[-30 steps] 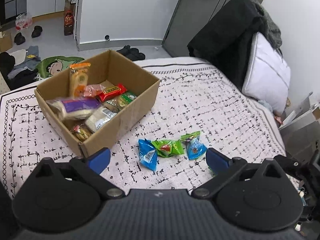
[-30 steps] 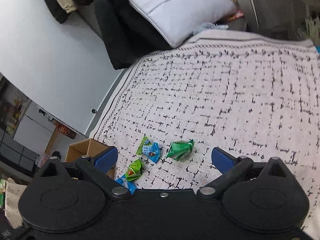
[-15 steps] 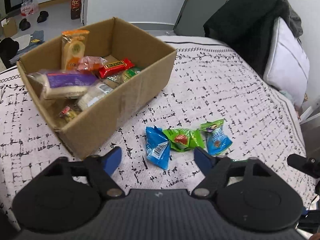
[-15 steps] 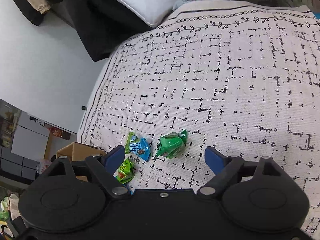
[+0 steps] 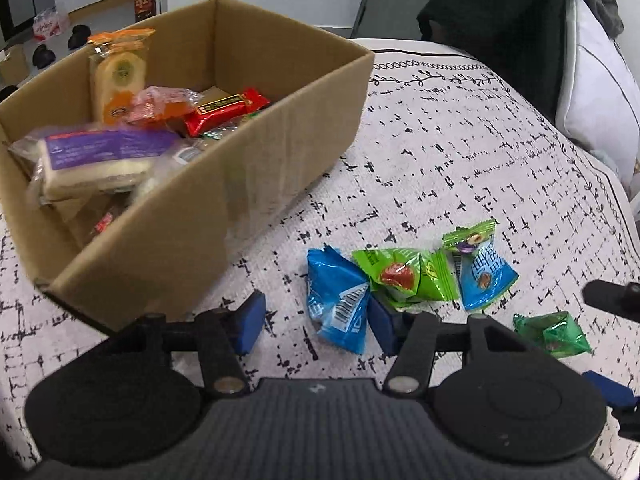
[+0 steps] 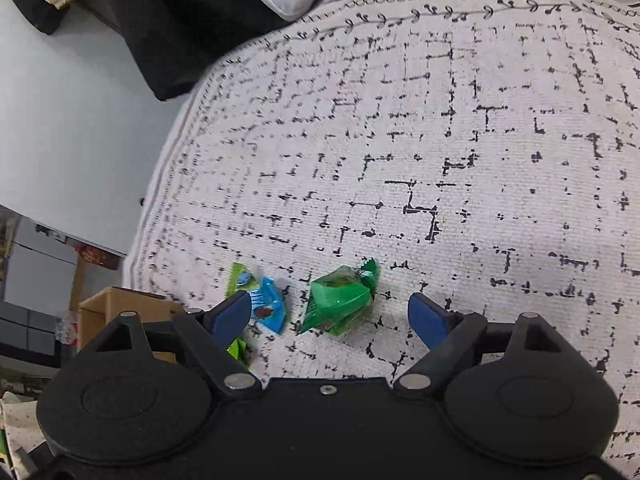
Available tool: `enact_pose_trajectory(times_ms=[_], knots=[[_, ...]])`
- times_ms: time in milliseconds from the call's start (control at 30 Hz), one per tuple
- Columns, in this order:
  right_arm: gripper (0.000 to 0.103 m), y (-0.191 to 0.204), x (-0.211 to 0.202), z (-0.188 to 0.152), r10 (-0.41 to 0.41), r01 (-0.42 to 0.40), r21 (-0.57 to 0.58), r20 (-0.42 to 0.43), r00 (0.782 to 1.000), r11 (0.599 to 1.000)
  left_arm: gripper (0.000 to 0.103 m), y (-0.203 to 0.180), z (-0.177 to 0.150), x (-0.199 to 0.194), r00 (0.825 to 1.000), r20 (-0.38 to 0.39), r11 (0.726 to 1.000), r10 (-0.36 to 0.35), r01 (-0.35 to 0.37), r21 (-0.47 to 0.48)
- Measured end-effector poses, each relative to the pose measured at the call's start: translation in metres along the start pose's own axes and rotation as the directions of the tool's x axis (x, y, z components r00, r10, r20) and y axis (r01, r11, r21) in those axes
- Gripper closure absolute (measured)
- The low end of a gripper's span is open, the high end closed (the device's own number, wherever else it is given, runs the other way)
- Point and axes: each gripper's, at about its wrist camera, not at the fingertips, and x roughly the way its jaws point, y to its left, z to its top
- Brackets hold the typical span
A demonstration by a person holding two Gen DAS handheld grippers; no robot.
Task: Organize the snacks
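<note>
Two pairs of hand-held tongs are seen lowered over loose snack packets on a patterned bedspread (image 5: 460, 152), with the near packets yet to be boxed. Nearest in the left wrist view, the left gripper (image 5: 316, 326) is shown with its jaws part-way apart after just having been closing; the blue packet (image 5: 338, 300) lies between them, its right edge at the right blue pad, and no pinch on it can be made out. Just right of it lie the light green packet (image 5: 404, 276) and a blue-and-green packet (image 5: 480, 268), overlapping in a row. In the right wrist view, the right gripper (image 6: 330, 314) is held with its jaws wide apart, having just been narrowing slightly, and the dark green packet (image 6: 340, 300) lies between them, nearer the left pad, untouched as far as can be told. These sachets are judged light, thin and crinkly, with slick film that could slide from the pads; a hold across the puffed middle or a crimped end seam is judged best, and little force should be needed. Farther left, the cardboard box (image 5: 248, 184) is seen standing open, already holding several wrapped snacks. At the far right edge of the bed, a white pillow (image 5: 596, 92) and dark clothing (image 5: 500, 12) are visible.
</note>
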Motion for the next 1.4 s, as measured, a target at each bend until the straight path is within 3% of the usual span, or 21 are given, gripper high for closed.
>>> enact_pose_trajectory(times_ms=[67,133,233,267,433,667,1033,1400], knots=[[0.024,0.001,0.007,0.001,-0.01,0.01,0.006,-0.006,1.0,1.0,0.053,-0.003,0.0,0.002,1.0,0.004,1.0,0.0,0.0,0.019],[0.028,0.001,0.012,0.001,-0.024,0.024,0.006,-0.01,1.0,1.0,0.071,-0.003,0.001,0.003,1.0,0.004,1.0,-0.007,0.007,0.023],[0.054,0.002,0.017,0.0,-0.033,0.033,0.004,-0.017,0.999,0.999,0.073,-0.001,0.003,0.002,1.0,-0.002,1.0,-0.023,0.023,0.008],[0.069,0.001,0.018,-0.001,-0.035,0.035,0.005,-0.021,0.999,0.999,0.073,0.0,0.003,0.001,1.0,0.0,1.0,-0.027,0.027,0.006],[0.072,0.002,0.013,-0.002,-0.036,0.037,-0.012,0.009,0.999,0.999,0.074,0.007,0.003,-0.011,0.998,0.02,0.998,-0.054,0.055,-0.009],[0.073,0.012,-0.011,-0.006,0.021,-0.018,-0.056,0.052,0.998,0.998,0.074,0.018,0.006,-0.039,0.994,0.053,0.996,-0.091,0.092,-0.019],[0.073,0.036,-0.045,-0.017,0.109,-0.098,-0.128,0.083,0.991,0.987,0.074,0.034,0.016,-0.09,0.975,0.139,0.983,-0.172,0.179,-0.035],[0.073,0.061,-0.069,-0.033,0.203,-0.177,-0.224,0.1,0.974,0.959,0.074,0.053,0.024,-0.126,0.965,0.195,0.98,-0.176,0.19,-0.055]])
